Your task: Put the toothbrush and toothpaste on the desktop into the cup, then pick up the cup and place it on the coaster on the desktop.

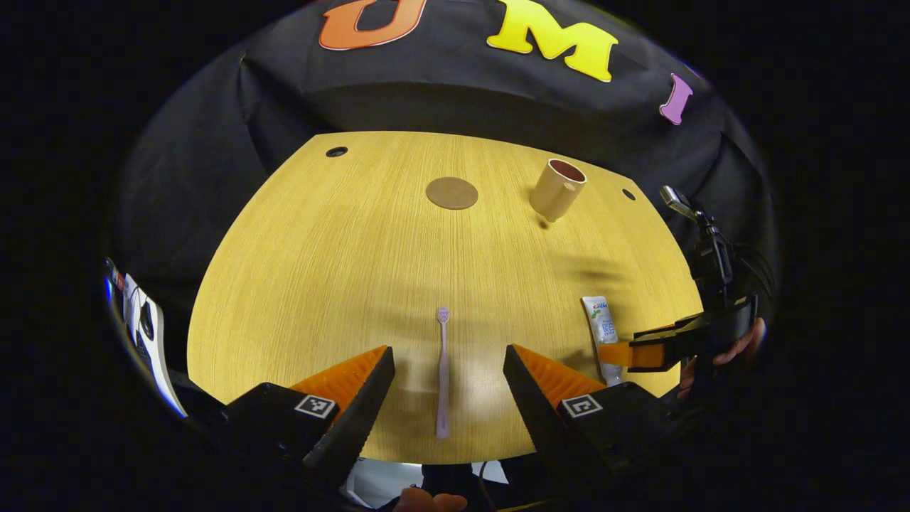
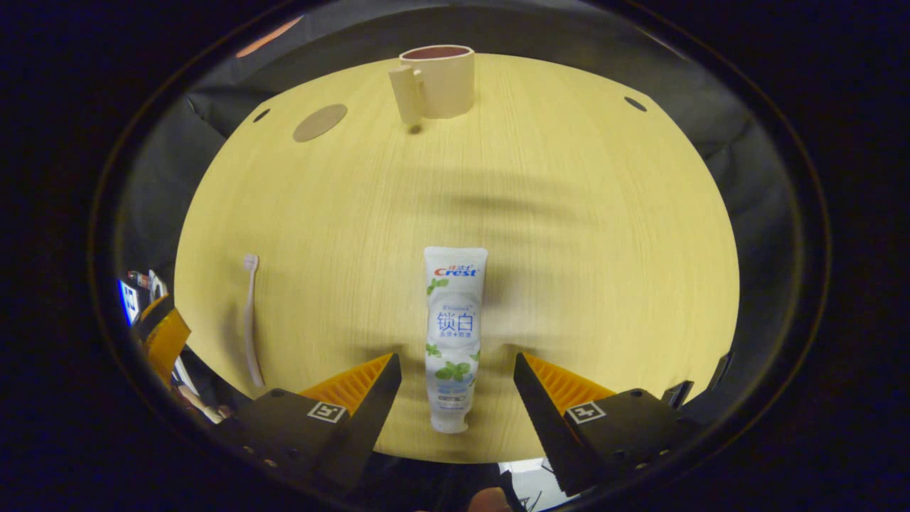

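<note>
In the left gripper view, the left gripper (image 1: 448,370) is held low over the near edge of the table (image 1: 306,284), pointing forward and angled down at the wood. Its two fingers (image 1: 355,377) are spread wide apart and hold nothing. The toothbrush (image 1: 443,373) lies flat on the table in the gap between them, its bristle end pointing away from the gripper and its handle end toward the near edge; neither finger touches it.

In the right gripper view, the right gripper (image 2: 457,384) has the same low, forward-tilted pose over the near edge. Its fingers (image 2: 362,387) are also wide open and empty. The toothpaste (image 2: 451,334) lies flat between them, cap end nearest the gripper and flat end pointing away, with clear space on both sides.

In the left gripper view the right gripper appears off to the right with the hand (image 1: 736,348) that holds it, just beside the toothpaste.

Farther back on the table, the cup (image 1: 557,189) stands upright with its handle facing the near side. The round coaster (image 1: 451,193) lies flat to its left, well apart from it and bare.
</note>
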Available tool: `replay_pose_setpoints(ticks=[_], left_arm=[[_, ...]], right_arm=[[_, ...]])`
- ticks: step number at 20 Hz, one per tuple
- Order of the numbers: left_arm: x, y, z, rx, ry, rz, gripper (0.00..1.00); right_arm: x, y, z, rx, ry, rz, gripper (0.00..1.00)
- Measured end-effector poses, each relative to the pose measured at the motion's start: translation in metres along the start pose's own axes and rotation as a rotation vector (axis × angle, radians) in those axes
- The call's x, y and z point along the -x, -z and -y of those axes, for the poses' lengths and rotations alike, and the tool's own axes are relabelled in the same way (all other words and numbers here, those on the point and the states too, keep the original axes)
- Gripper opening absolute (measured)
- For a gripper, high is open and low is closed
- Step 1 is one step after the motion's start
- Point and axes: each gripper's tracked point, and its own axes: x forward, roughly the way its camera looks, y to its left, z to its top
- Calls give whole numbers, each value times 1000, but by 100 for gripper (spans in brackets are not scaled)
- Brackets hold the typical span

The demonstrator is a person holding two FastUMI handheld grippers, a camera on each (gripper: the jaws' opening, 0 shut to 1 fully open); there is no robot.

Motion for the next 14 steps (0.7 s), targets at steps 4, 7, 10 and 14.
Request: replay_pose_setpoints(ticks=[4, 7, 10, 14], left_arm=[[-1, -1, -10, 12, -18, -2, 99], [-3, 2, -12, 26, -23, -16, 99], [-6, 4, -13, 25, -25, -27, 99], [-9, 11, -12, 30, -25, -54, 99]], right_arm=[[-11, 7, -2, 5, -1, -52, 88], [-15, 12, -6, -6, -11, -85, 73], [-19, 17, -9, -24, -20, -117, 69], [-19, 12, -7, -24, 0, -117, 62]])
